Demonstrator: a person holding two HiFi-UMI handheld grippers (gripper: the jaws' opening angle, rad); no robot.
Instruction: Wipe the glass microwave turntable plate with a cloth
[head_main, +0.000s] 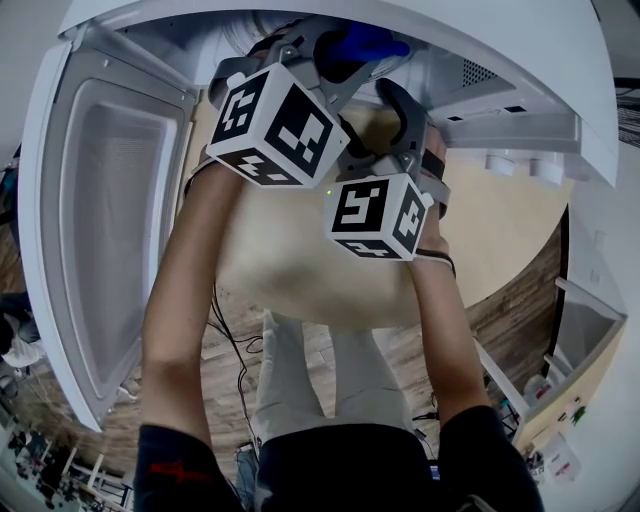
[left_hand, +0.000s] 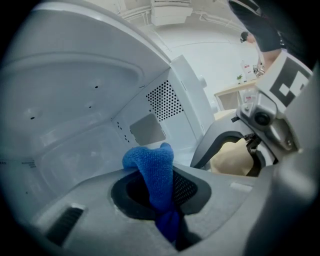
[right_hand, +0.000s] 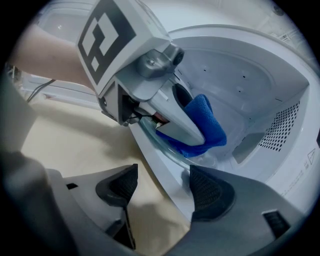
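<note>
The blue cloth (left_hand: 154, 170) is pinched between the jaws of my left gripper (left_hand: 162, 202), which is shut on it inside the white microwave cavity. In the right gripper view the same cloth (right_hand: 205, 125) presses down on the glass turntable plate (right_hand: 161, 146), whose curved clear rim shows just behind the microwave's front sill. My right gripper (right_hand: 162, 186) is open at that sill, holding nothing, just right of the left gripper. In the head view both marker cubes reach into the oven, with the cloth (head_main: 365, 42) at the top.
The microwave door (head_main: 110, 230) hangs open at the left. Cavity walls close in on all sides, with a perforated vent panel (left_hand: 165, 100) on the right wall. The oven stands on a beige tabletop (head_main: 300, 275). A person's forearms fill the middle of the head view.
</note>
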